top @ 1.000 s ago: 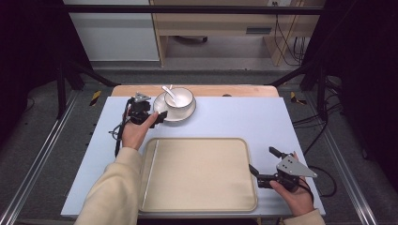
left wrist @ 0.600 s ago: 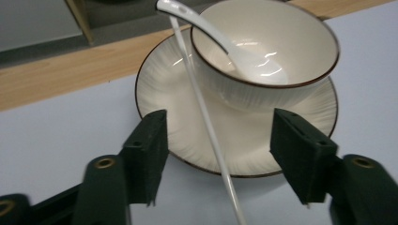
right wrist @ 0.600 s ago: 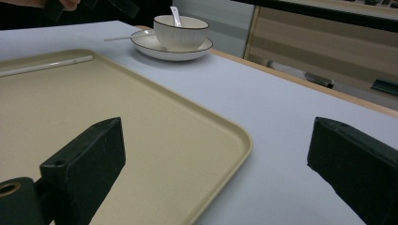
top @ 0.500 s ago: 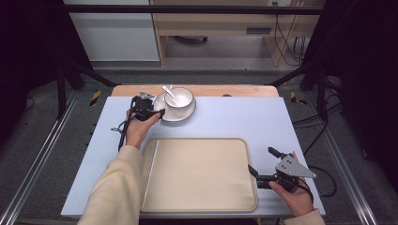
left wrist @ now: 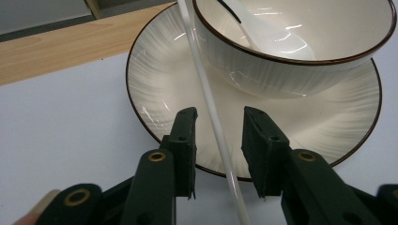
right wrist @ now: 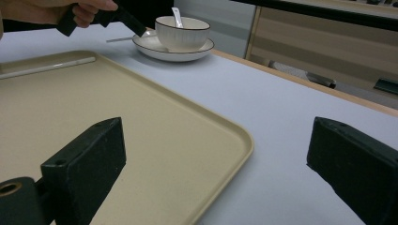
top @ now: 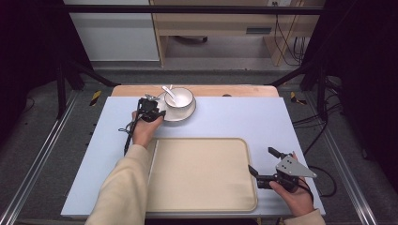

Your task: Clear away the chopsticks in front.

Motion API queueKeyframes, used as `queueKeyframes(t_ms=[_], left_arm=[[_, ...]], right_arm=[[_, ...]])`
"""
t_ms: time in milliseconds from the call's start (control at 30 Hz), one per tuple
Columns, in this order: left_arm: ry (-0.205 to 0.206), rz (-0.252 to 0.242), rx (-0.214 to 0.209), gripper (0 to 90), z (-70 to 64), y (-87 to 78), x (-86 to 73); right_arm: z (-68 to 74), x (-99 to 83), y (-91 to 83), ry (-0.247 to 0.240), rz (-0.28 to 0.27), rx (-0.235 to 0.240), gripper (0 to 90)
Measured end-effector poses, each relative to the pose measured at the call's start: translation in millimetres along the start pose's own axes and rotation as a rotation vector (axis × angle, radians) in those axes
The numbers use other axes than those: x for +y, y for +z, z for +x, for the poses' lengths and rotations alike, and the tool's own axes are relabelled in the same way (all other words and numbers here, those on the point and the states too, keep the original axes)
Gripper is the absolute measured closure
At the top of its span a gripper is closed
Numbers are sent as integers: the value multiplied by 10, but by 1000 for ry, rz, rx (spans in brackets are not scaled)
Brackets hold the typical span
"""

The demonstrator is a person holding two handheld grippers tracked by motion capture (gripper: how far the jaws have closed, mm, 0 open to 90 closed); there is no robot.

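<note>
Where left tool (left wrist: pixel 218 140) straddles it, chopstick (left wrist: pixel 206 93) thin, white, glossy.

**Left gripper view: fingers astride a thin white rod at the saucer's rim**

The left gripper (left wrist: pixel 218 140) stands over the near rim of a cream saucer (left wrist: pixel 155 89) with a dark edge. Its two black fingers (left wrist: pixel 185 140) are parted, and a thin white rod (left wrist: pixel 213 117) runs between them, slanting up past the bowl. No contact with either finger can be confirmed. The bowl (left wrist: pixel 291 61) sits on the saucer and holds a white spoon (left wrist: pixel 270 35). The saucer rests on a pale surface (left wrist: pixel 61 136) with a wooden edge beyond.
</note>
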State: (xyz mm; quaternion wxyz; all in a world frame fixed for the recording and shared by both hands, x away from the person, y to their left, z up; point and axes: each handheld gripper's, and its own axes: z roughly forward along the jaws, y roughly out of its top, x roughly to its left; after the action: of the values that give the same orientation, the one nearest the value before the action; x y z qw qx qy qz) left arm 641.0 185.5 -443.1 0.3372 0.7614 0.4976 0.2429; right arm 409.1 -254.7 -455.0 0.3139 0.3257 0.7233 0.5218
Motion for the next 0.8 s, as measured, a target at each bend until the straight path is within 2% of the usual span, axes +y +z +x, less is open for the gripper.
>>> queueKeyframes(t_ms=[367,800], left_arm=[[0,25,13,753,-35,59,-15],[-23,28,49,834,-66,85,-18]], right_arm=[[0,-1,1,1,0,2,50],[-1,-2,-1,3,-1,2,50]])
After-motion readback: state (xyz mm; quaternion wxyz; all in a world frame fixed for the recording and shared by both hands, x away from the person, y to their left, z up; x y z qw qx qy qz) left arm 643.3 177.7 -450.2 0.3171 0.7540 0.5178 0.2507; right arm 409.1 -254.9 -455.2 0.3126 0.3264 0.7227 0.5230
